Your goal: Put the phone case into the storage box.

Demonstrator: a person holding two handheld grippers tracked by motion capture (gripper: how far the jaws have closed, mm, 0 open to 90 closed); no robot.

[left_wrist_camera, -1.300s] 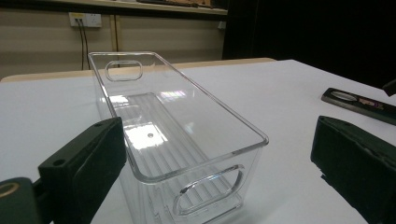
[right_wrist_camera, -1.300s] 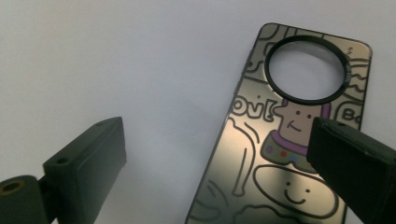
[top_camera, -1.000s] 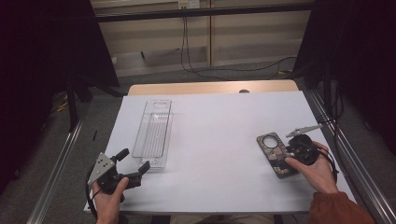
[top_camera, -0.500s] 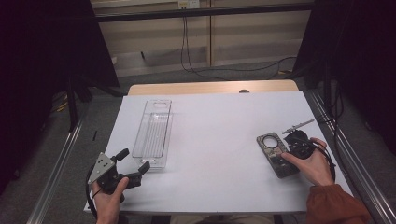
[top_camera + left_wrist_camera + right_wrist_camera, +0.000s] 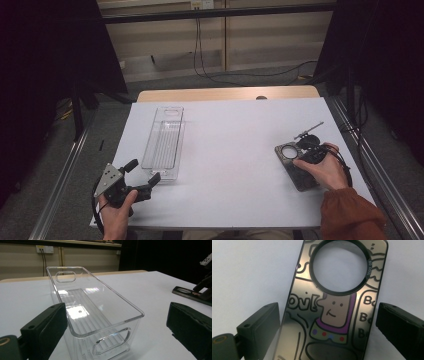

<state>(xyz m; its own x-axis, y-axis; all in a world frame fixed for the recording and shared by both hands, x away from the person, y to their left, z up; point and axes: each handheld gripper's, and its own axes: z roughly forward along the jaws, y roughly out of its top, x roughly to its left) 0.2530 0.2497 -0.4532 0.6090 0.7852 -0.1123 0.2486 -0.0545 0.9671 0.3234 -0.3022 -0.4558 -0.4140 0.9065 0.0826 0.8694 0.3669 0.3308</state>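
Over the last second the right gripper [image 5: 306, 150] was brought down and forward over the phone case [image 5: 296, 167], which lay flat near the right edge of the white table [image 5: 230, 150], well apart from the clear plastic bin [image 5: 163, 142] on the left half. In the earlier pictures the gripper was seen higher above the case; now its jaws were spread wide on either side of it, with the printed cartoon figure and the round camera cut-out [image 5: 340, 267] lying between them in the right gripper view, and nothing was yet pinched. From this it was judged that a grasp of the case across its long edges was being lined up, probably so that it could be carried to the bin. The left gripper [image 5: 142, 177] had hardly been moved: it was held low at the near left of the table, jaws spread and empty, pointed at the bin's near end, whose handle slot [image 5: 112, 341] was seen just ahead of them. The bin itself was empty. The table was covered by a plain white sheet over a wooden top, a strip of which was left bare at the far edge. Beyond it a pale panelled wall with a socket [image 5: 45, 249] and hanging cables was seen, flanked by dark curtains.
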